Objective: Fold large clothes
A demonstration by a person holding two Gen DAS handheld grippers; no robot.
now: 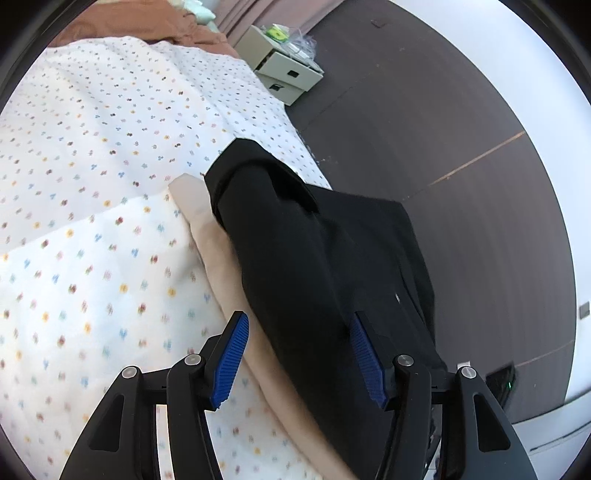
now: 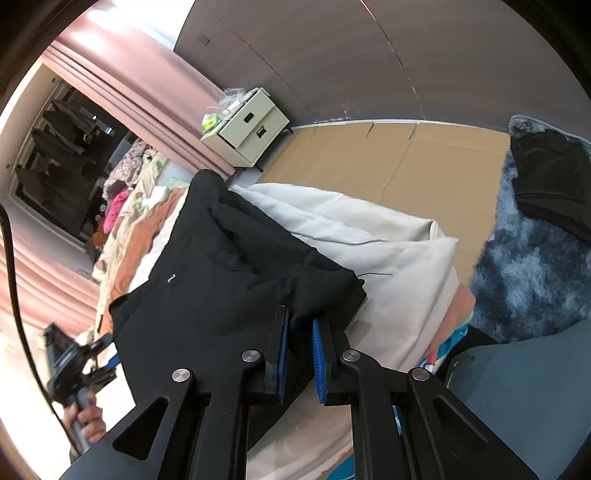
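A large black garment (image 1: 314, 251) lies partly folded over a beige garment (image 1: 218, 254) near the edge of a bed with a white dotted sheet (image 1: 92, 184). My left gripper (image 1: 297, 325) is open, its blue pads either side of the black cloth's near edge, the right pad touching it. In the right wrist view the black garment (image 2: 221, 280) rests on the beige garment (image 2: 388, 258). My right gripper (image 2: 300, 325) is shut on a corner fold of the black garment. The left gripper and the hand holding it show at the lower left of that view (image 2: 79, 365).
A cream bedside cabinet with two drawers (image 1: 288, 70) (image 2: 247, 129) stands by pink curtains (image 2: 122, 81). Dark wall panels run beside the bed. A brown blanket (image 1: 140, 18) lies at the bed's far end. A blue-grey fluffy rug (image 2: 535, 266) lies to the right. Piled clothes (image 2: 129, 199) lie beyond.
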